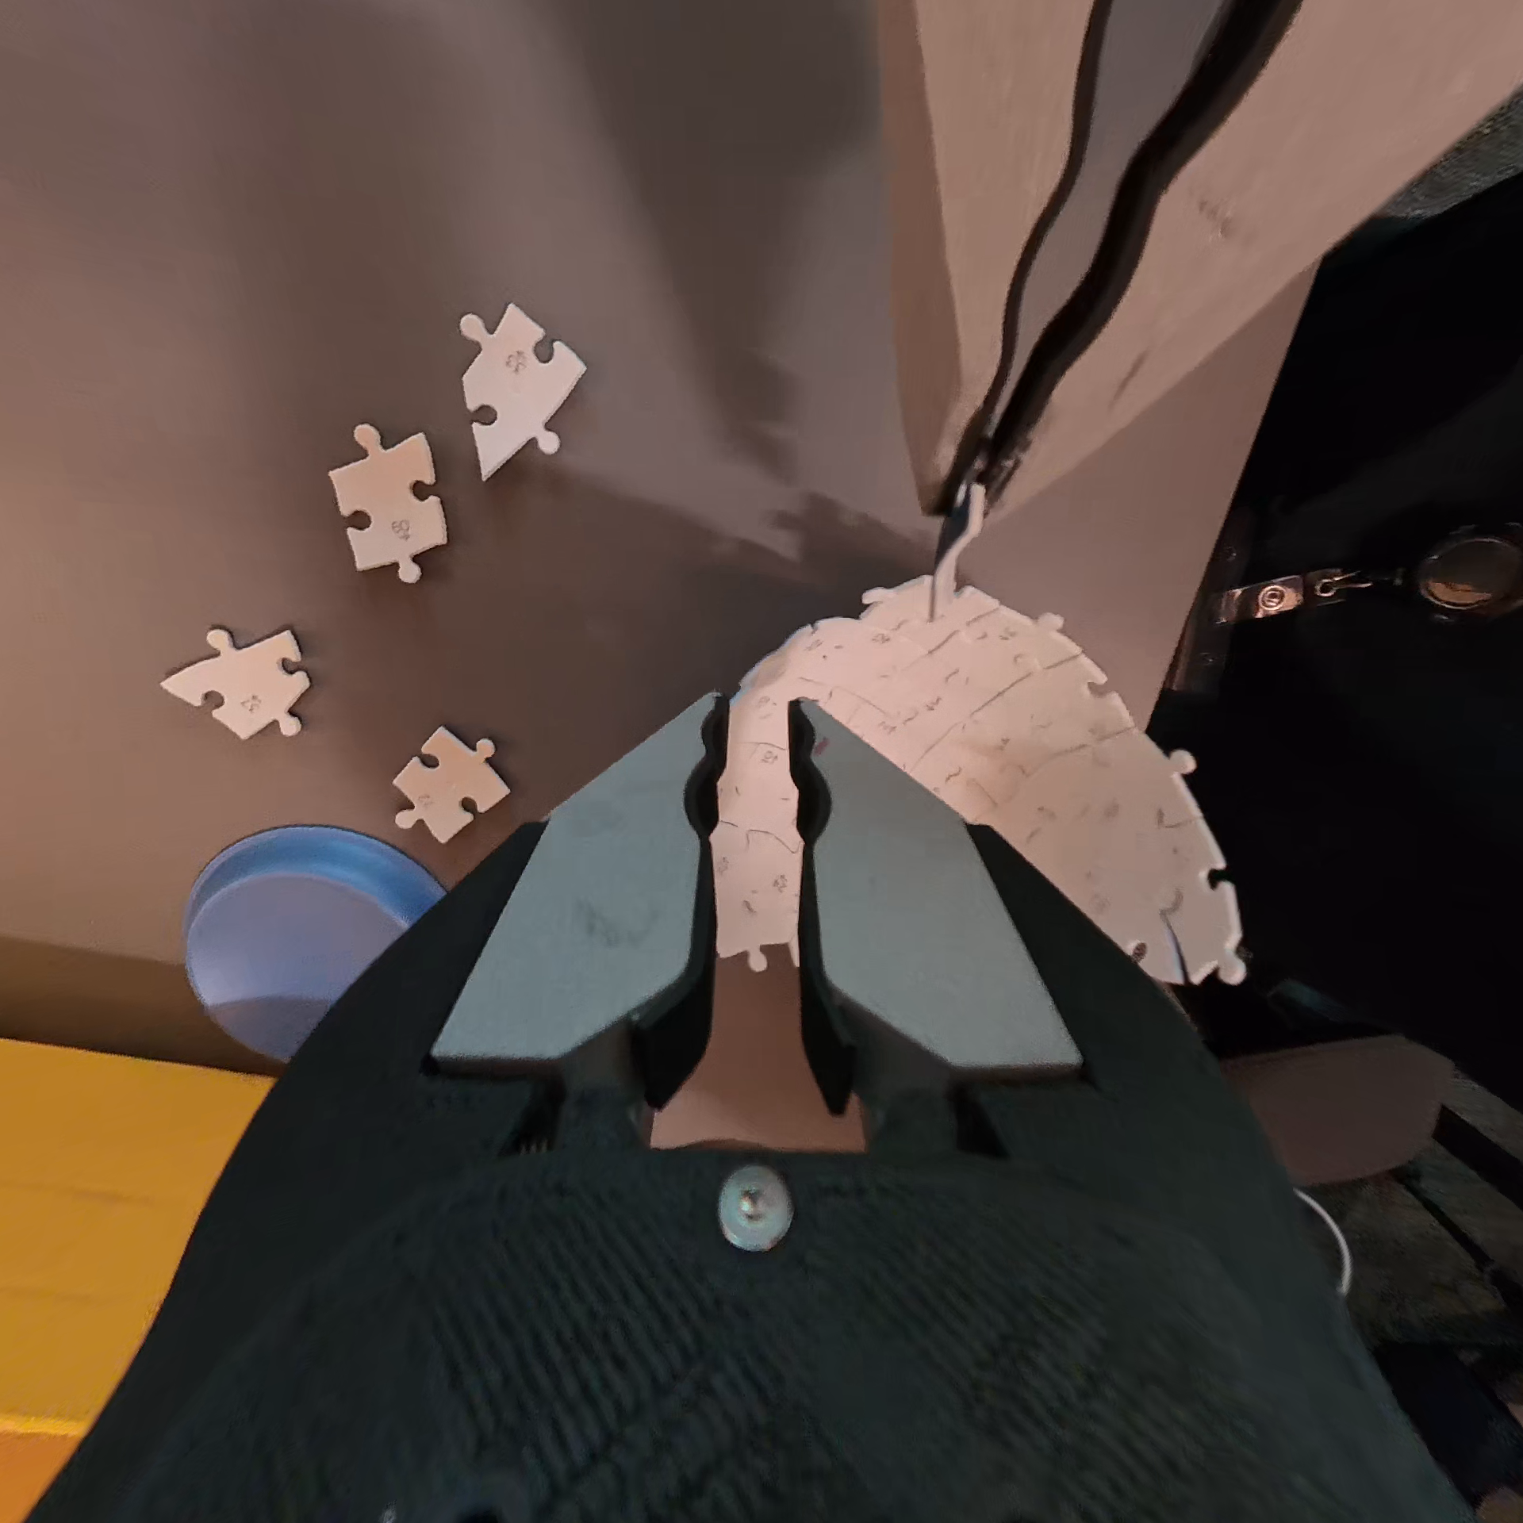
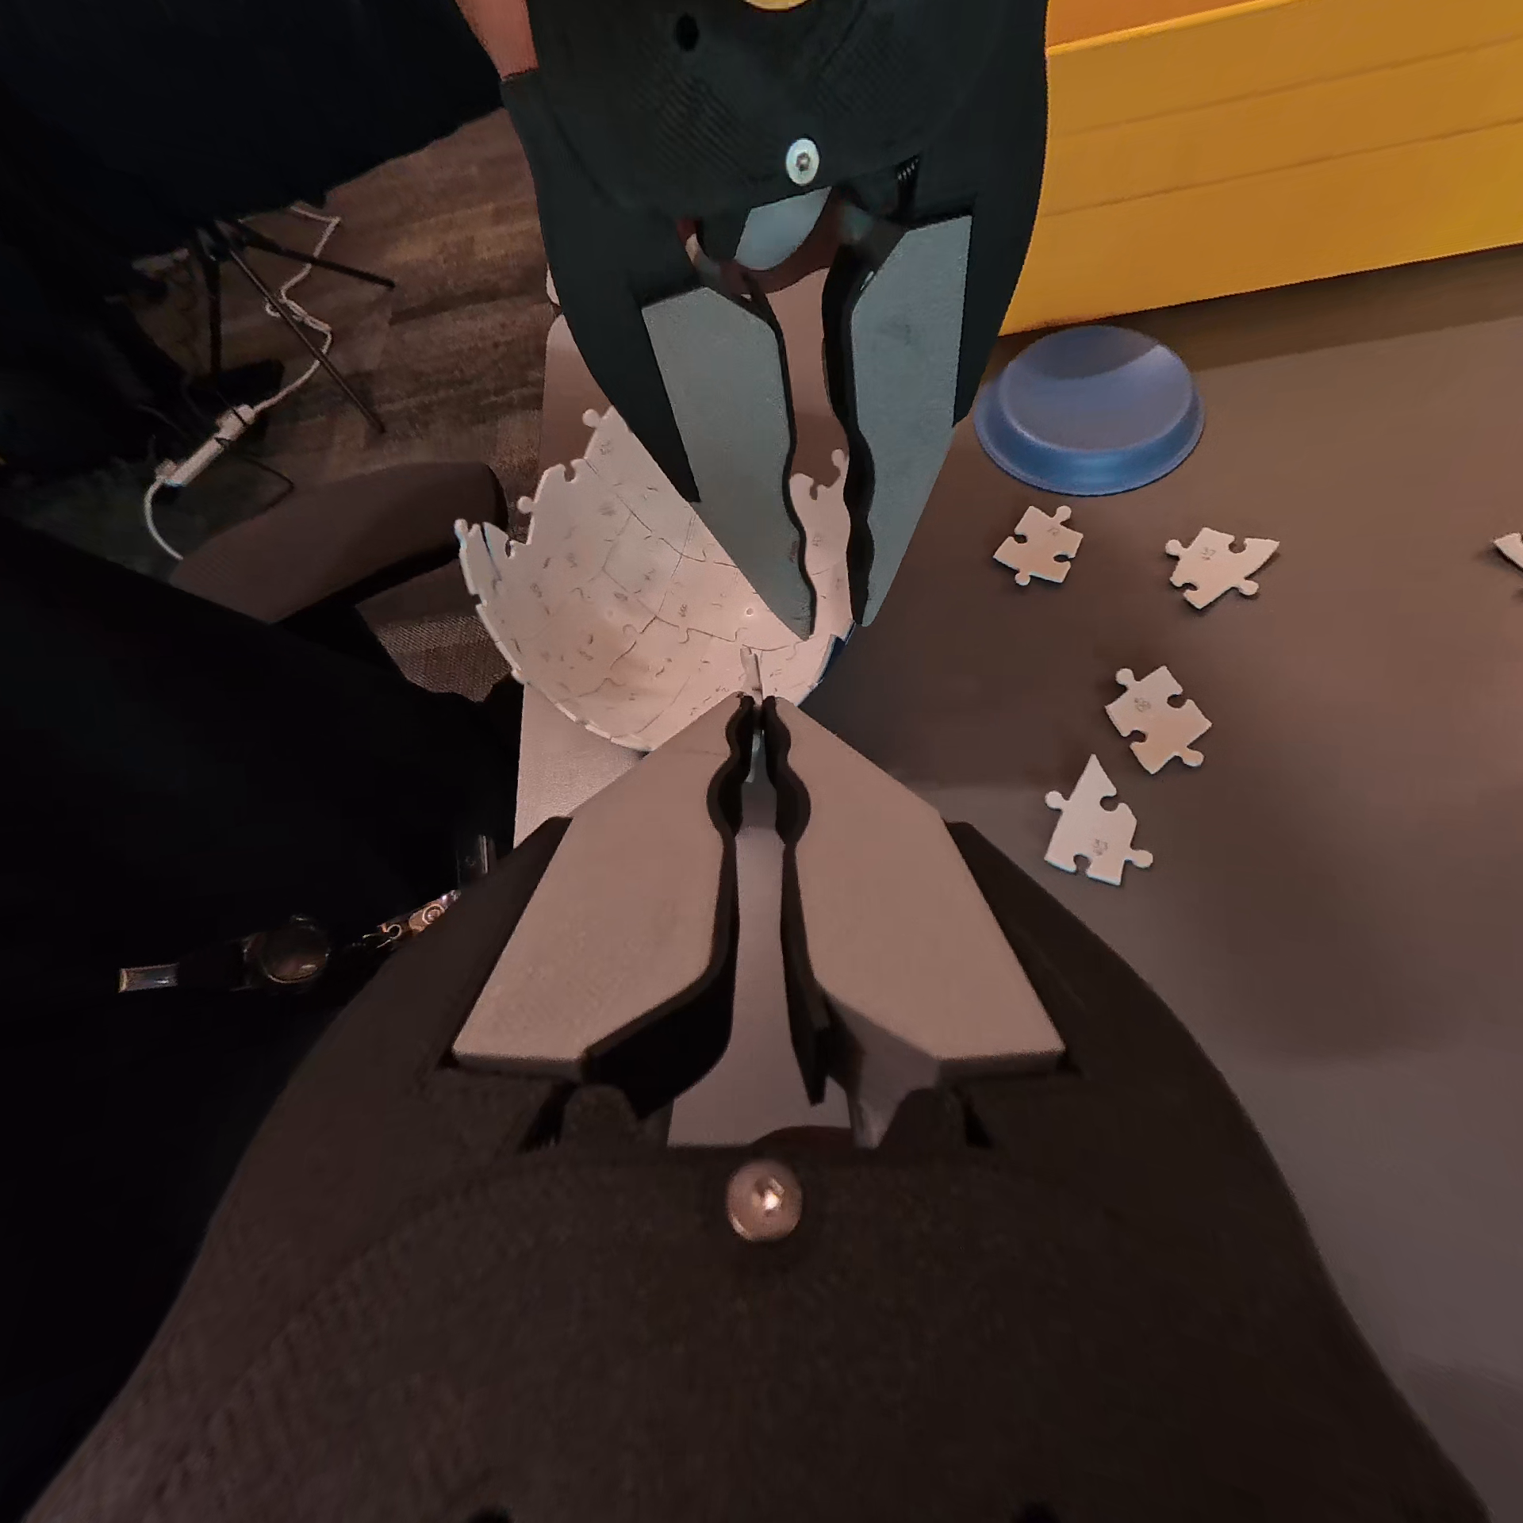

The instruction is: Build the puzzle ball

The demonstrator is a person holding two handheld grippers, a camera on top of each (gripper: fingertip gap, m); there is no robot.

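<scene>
Left wrist view: my left claw (image 1: 756,725) grips the rim of the half-built puzzle ball (image 1: 989,742); four loose pieces (image 1: 387,513) lie on the surface (image 1: 247,247) near the blue dish (image 1: 288,939), contents not discernible.

Right wrist view: my right claw (image 2: 756,702) pinches a white piece (image 2: 753,672) edge-on against the shell's rim.

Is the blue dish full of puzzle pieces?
No, the blue dish looks empty, and the loose puzzle pieces lie on the dark table beside it.

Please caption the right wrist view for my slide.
Both tools grip the white half-built puzzle-ball shell; loose pieces wait.
</scene>
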